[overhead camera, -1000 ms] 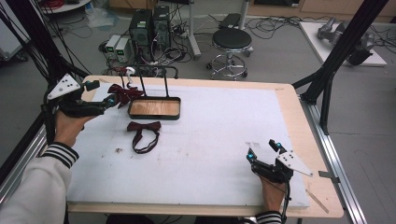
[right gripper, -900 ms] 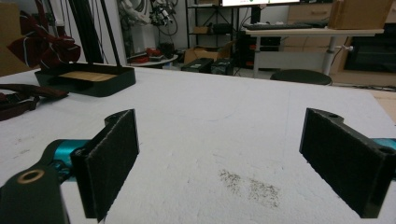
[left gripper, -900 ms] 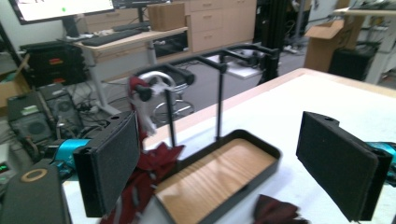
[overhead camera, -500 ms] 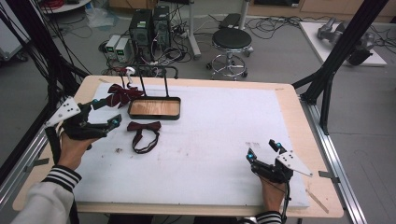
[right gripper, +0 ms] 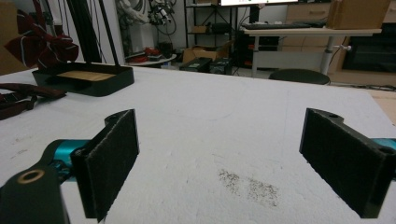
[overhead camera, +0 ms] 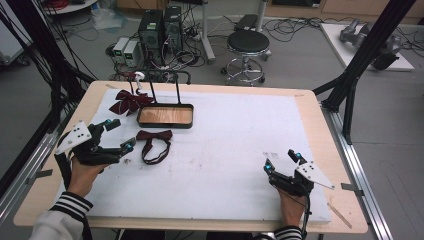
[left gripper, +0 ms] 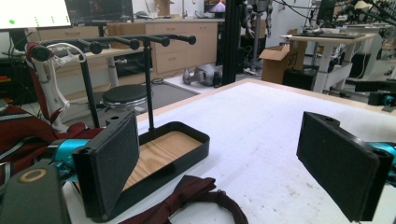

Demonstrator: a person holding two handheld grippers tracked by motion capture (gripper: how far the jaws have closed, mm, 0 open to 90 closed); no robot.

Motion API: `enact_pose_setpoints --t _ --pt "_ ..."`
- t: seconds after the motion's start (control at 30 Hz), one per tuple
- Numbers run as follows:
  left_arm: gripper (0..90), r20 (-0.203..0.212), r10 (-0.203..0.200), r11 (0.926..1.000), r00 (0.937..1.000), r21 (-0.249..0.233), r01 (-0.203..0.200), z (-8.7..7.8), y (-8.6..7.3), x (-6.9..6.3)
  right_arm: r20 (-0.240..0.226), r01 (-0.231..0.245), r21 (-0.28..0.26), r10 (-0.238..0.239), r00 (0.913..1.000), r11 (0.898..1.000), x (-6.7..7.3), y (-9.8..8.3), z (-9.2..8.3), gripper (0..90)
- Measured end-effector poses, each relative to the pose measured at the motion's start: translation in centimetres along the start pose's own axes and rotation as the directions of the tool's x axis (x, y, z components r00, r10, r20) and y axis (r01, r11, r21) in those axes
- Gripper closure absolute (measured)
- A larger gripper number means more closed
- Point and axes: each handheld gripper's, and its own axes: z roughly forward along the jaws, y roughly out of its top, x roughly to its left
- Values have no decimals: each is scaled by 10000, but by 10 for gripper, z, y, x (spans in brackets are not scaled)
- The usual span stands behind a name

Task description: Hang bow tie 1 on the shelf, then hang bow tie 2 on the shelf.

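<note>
A dark red bow tie [overhead camera: 154,142] with its strap lies on the white mat [overhead camera: 235,145], just in front of a black tray with a wooden floor [overhead camera: 166,116]. My left gripper [overhead camera: 121,134] hovers open just left of the bow tie, nothing between its pads. In the left gripper view the bow tie [left gripper: 191,200] lies low between the spread jaws of the left gripper [left gripper: 224,172], with the tray [left gripper: 173,147] behind. My right gripper [overhead camera: 281,160] rests open near the front right of the mat; seen from its own camera, the right gripper [right gripper: 219,163] holds nothing.
A striped dark red bow [overhead camera: 129,100] sits at the back left beside a black rack [overhead camera: 165,80] that rises from the tray. The striped bow [right gripper: 42,44] and tray [right gripper: 84,77] lie far off in the right gripper view. A faint stain [right gripper: 247,184] marks the mat.
My left gripper has drawn back from the striped bow at the back left toward the front, ending beside the bow tie on the mat. The right gripper has stayed put.
</note>
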Motion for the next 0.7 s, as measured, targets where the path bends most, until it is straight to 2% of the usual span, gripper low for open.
enact_pose_setpoints --t 0.23,0.7 --pt "136 29 -201 9997 9998 101 200 3 -12 4 18 -38 13 38 10000 10000 1 0 0 111" --pt "137 -55 11 9999 10000 120 -11 4 -10 1 31 9 -13 -9 10000 10000 0 0 0 111"
